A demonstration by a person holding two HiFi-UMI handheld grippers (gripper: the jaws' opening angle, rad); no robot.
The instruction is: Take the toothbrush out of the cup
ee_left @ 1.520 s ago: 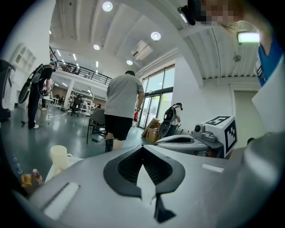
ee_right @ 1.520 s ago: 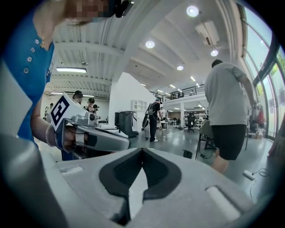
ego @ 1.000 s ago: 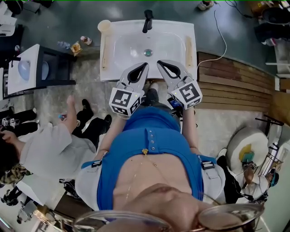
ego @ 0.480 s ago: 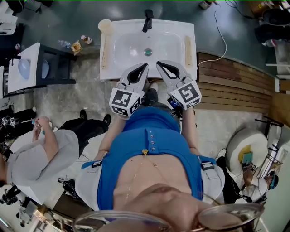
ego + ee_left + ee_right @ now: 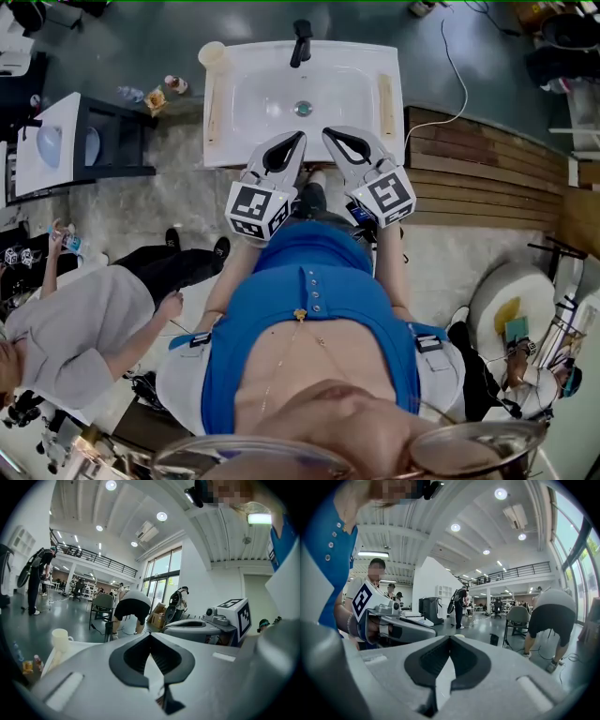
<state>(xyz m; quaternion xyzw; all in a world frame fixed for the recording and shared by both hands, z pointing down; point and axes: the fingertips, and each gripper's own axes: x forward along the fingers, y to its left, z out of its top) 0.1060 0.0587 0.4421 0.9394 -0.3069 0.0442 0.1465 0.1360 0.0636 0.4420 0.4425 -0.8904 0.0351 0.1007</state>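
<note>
On sink rim (image 5: 221, 150): cup (image 5: 214, 53); grey flr (image 5: 141, 37).

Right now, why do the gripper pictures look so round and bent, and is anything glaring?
Left gripper view: the wide-angle lens bows straight lines and blackens the corners; the ceiling lights glare. Right gripper view: same bending, with bright windows at the right. Head view: evenly lit, the sink sharp, with little shadow.

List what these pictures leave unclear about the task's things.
Toothbrush: none made out in the cup; too small in head view, interior hidden by its wall in left gripper view.
Front edge of the sink: partly covered by left gripper and right gripper, both shut, in head view.
</note>
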